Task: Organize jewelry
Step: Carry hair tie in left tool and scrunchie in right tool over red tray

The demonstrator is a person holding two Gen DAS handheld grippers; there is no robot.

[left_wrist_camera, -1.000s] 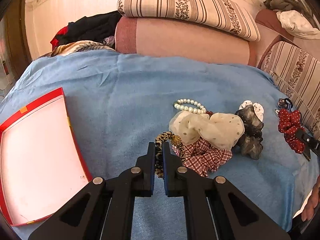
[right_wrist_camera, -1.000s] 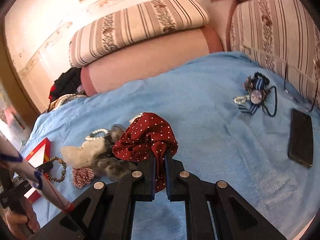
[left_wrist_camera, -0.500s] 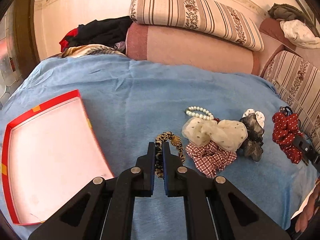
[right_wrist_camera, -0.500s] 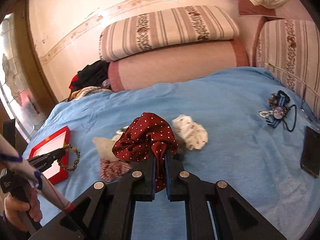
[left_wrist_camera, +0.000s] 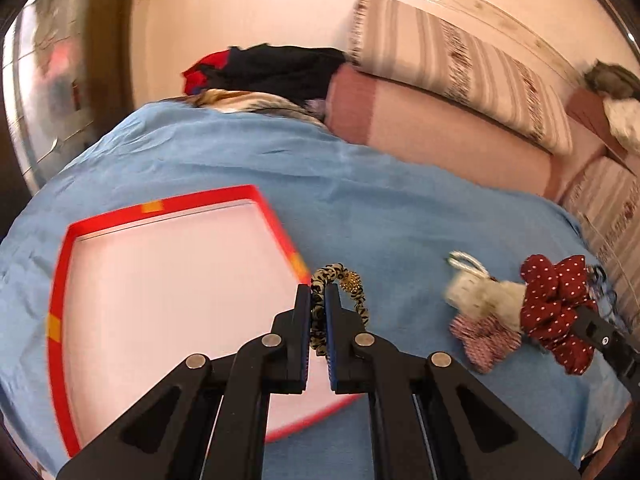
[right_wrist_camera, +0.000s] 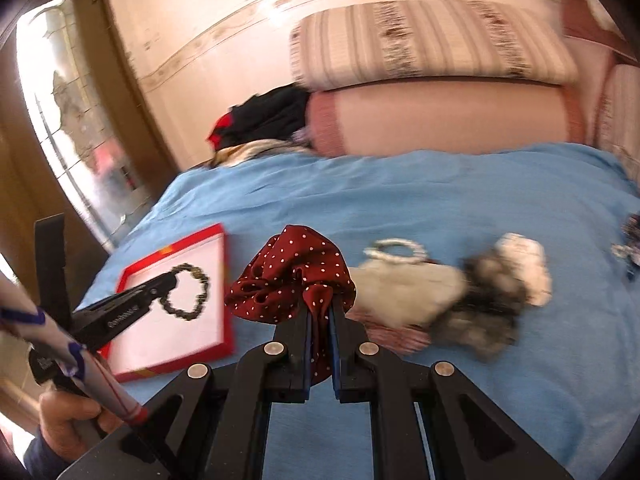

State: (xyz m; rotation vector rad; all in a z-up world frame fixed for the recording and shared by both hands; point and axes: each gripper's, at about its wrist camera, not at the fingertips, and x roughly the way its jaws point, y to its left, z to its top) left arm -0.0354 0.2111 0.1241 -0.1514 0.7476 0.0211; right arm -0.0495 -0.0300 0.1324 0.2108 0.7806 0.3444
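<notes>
Leopard-print band [left_wrist_camera: 320, 320] and red dotted scrunchie [right_wrist_camera: 294, 276], both clamped and airborne.
Left gripper [left_wrist_camera: 319, 300] pinches the band at the red tray's [left_wrist_camera: 60, 304] rim; right gripper [right_wrist_camera: 320, 320] grips the scrunchie near the pile [right_wrist_camera: 448, 292]. Risk: letting go early drops the band outside the rim onto the blue cover [left_wrist_camera: 380, 200].

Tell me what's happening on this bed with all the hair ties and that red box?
A person is sorting accessories with a gripper in each hand. The left gripper is shut on a leopard-print hair tie, held over the edge of the red tray. The right gripper is shut on a red polka-dot scrunchie. A pile of other scrunchies and a pearl bracelet lie on the blue bedcover. The tray has nothing lying in it yet.
</notes>
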